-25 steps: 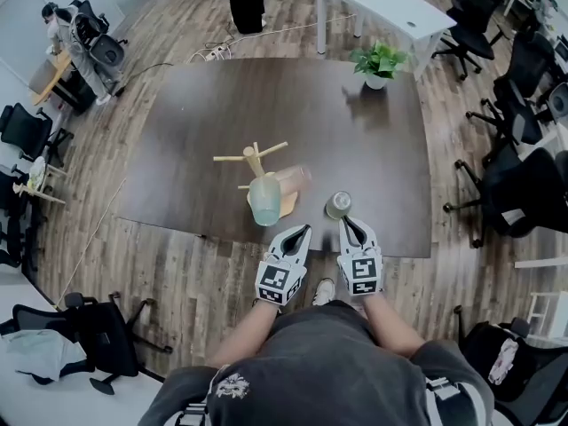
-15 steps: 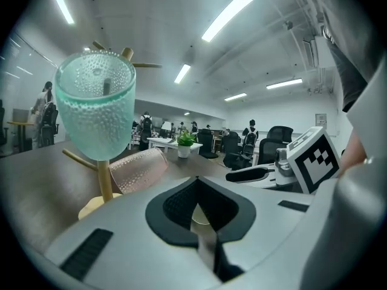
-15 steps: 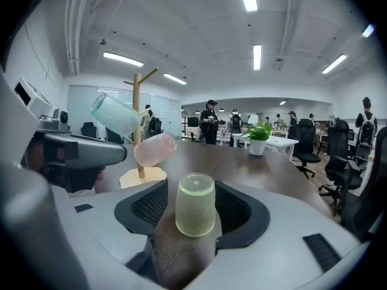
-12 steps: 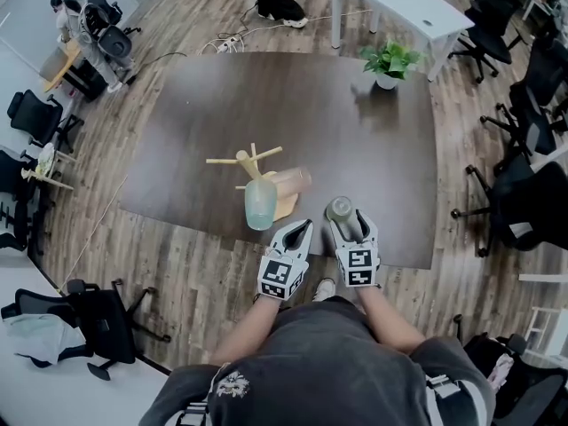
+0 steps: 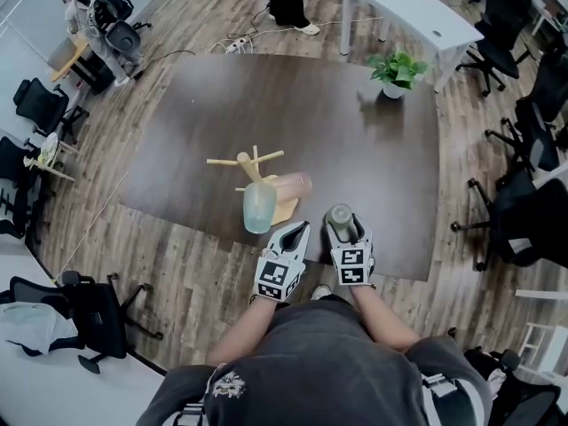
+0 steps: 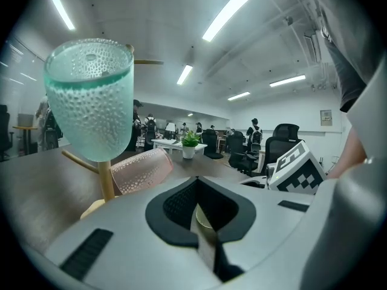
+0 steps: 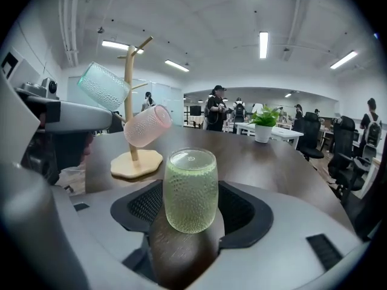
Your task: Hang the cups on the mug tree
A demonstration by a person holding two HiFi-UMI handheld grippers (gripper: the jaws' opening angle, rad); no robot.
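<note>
A wooden mug tree (image 5: 253,162) stands on the dark table (image 5: 355,140). A teal cup (image 5: 260,207) and a pink cup (image 5: 291,185) hang on its pegs. To its right a green cup (image 5: 339,213) stands on the table near the front edge. My right gripper (image 5: 343,224) is open and its jaws have just been opening. The green cup (image 7: 190,189) stands between them with a gap on each side. My left gripper (image 5: 299,229) is shut and empty, just right of the tree's base, with the teal cup (image 6: 91,98) up and to its left.
A potted plant (image 5: 397,71) sits at the table's far right corner. Office chairs (image 5: 532,149) ring the table, and a white table (image 5: 408,11) stands beyond it. The table's front edge (image 5: 390,269) runs under my grippers.
The right gripper's jaws have spread wide and now flank the green cup, which stands on the table. The right gripper has sunk toward the table. The left gripper stays shut.
</note>
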